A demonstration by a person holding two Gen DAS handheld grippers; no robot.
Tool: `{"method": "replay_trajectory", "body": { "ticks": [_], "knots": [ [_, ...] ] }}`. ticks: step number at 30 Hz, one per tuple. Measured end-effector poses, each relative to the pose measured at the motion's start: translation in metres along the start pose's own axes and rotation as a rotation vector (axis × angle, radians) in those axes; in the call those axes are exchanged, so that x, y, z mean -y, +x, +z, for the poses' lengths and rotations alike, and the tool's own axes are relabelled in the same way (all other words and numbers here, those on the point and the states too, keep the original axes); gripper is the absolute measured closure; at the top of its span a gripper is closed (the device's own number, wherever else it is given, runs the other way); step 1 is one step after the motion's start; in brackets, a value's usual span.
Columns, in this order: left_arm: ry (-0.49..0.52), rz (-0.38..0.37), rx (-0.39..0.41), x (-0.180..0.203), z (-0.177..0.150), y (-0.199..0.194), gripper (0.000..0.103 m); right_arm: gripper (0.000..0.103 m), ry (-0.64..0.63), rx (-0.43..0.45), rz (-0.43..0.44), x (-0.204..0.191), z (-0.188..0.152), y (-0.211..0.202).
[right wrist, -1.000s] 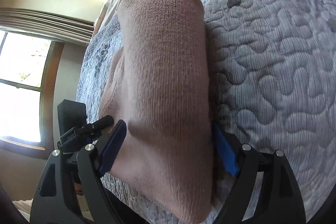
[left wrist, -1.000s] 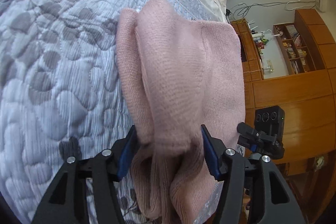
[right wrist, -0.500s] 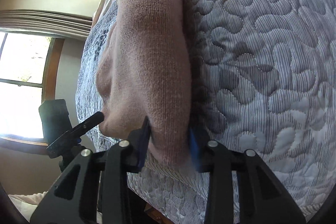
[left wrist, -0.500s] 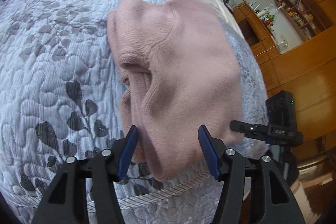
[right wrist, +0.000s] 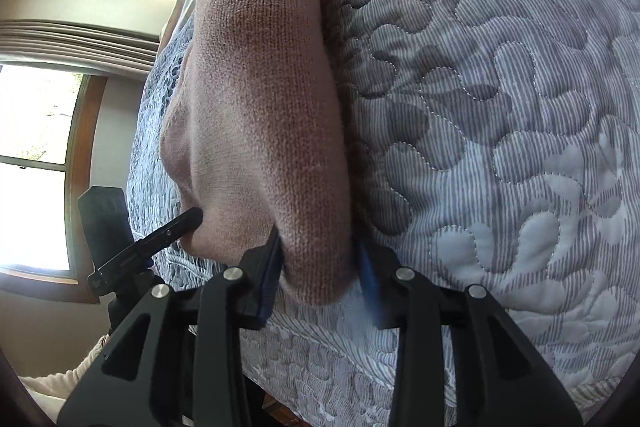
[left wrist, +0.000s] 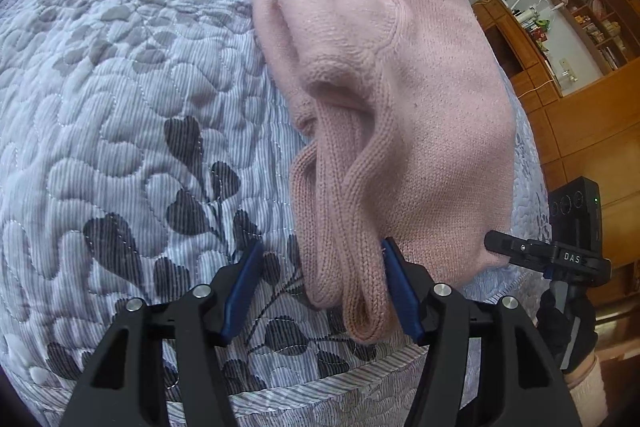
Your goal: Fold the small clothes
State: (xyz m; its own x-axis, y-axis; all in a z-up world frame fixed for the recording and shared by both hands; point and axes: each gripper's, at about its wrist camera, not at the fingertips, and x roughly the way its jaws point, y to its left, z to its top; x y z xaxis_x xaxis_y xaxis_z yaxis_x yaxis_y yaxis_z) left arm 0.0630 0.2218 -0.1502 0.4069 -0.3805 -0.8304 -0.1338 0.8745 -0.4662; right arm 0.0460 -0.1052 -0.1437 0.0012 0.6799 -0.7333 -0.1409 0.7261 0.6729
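Observation:
A pink knitted garment (left wrist: 420, 115) lies folded in a bundle on the quilted bed. My left gripper (left wrist: 320, 287) is open at its near end. The ribbed hem (left wrist: 352, 267) hangs between the blue pads, close against the right pad and apart from the left one. In the right wrist view the same garment (right wrist: 260, 87) runs away from me along the quilt. My right gripper (right wrist: 320, 275) is shut on its near corner, with knit filling the narrow gap between the pads. The other gripper's tip (right wrist: 168, 231) touches the garment's left side.
The grey-and-white quilt (left wrist: 120, 147) covers the bed, and its front edge (left wrist: 320, 387) runs just below my left gripper. Wooden cabinets and shelves (left wrist: 580, 87) stand beyond the bed's right side. A window (right wrist: 36, 167) is at the left in the right wrist view.
My right gripper closed from wide open onto the garment's near corner. The garment settled lower on the quilt, and my left gripper drew back so only the ribbed hem stays between its pads.

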Motion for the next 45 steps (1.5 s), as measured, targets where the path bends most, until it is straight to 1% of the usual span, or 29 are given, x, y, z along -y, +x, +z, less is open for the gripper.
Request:
{"method": "replay_trajectory", "body": {
  "ticks": [2, 3, 5, 7, 9, 10, 11, 15, 17, 21, 23, 26, 28, 32, 35, 39, 43, 45],
  "knots": [
    [0.005, 0.019, 0.002, 0.005, 0.001, -0.005, 0.041, 0.054, -0.018, 0.014, -0.032, -0.001, -0.003, -0.01],
    [0.013, 0.033, 0.007, 0.009, 0.001, -0.01, 0.041, 0.051, -0.032, 0.025, -0.06, -0.005, -0.003, -0.015],
    [0.032, 0.059, 0.017, 0.016, -0.002, -0.02, 0.043, 0.03, -0.058, 0.053, -0.107, -0.014, -0.009, -0.023],
    [0.049, 0.093, 0.032, 0.022, -0.006, -0.031, 0.043, 0.02, -0.08, 0.083, -0.154, -0.022, -0.017, -0.033],
    [0.059, 0.147, 0.043, 0.028, -0.011, -0.04, 0.04, 0.015, -0.095, 0.108, -0.214, -0.03, -0.025, -0.042],
    [0.058, 0.167, 0.053, 0.031, -0.014, -0.045, 0.038, 0.014, -0.103, 0.119, -0.241, -0.033, -0.029, -0.046],
    [0.055, 0.181, 0.066, 0.033, -0.017, -0.05, 0.037, 0.014, -0.112, 0.128, -0.266, -0.036, -0.033, -0.049],
    [0.053, 0.251, 0.088, 0.039, -0.028, -0.065, 0.037, 0.013, -0.141, 0.143, -0.358, -0.048, -0.048, -0.057],
    [0.054, 0.27, 0.088, 0.041, -0.032, -0.071, 0.037, 0.013, -0.155, 0.147, -0.403, -0.053, -0.055, -0.058],
    [0.054, 0.312, 0.085, 0.046, -0.04, -0.077, 0.037, 0.012, -0.166, 0.169, -0.441, -0.063, -0.068, -0.064],
    [0.049, 0.333, 0.085, 0.049, -0.044, -0.081, 0.037, 0.012, -0.168, 0.179, -0.474, -0.072, -0.071, -0.067],
    [0.06, 0.35, 0.094, 0.056, -0.049, -0.089, 0.036, 0.011, -0.183, 0.197, -0.512, -0.082, -0.079, -0.071],
    [0.073, 0.368, 0.097, 0.062, -0.053, -0.093, 0.027, 0.011, -0.189, 0.202, -0.552, -0.088, -0.083, -0.072],
    [0.102, 0.371, 0.116, 0.075, -0.06, -0.103, 0.027, 0.01, -0.2, 0.218, -0.56, -0.099, -0.091, -0.076],
    [0.108, 0.358, 0.121, 0.083, -0.064, -0.108, 0.027, 0.009, -0.204, 0.225, -0.577, -0.107, -0.098, -0.078],
    [0.121, 0.372, 0.134, 0.093, -0.07, -0.117, 0.025, 0.008, -0.219, 0.245, -0.606, -0.118, -0.106, -0.085],
    [0.125, 0.385, 0.15, 0.1, -0.074, -0.127, 0.023, 0.007, -0.229, 0.263, -0.592, -0.129, -0.112, -0.093],
    [0.123, 0.39, 0.157, 0.102, -0.076, -0.131, 0.022, 0.007, -0.232, 0.274, -0.598, -0.134, -0.116, -0.097]
  ]
}}
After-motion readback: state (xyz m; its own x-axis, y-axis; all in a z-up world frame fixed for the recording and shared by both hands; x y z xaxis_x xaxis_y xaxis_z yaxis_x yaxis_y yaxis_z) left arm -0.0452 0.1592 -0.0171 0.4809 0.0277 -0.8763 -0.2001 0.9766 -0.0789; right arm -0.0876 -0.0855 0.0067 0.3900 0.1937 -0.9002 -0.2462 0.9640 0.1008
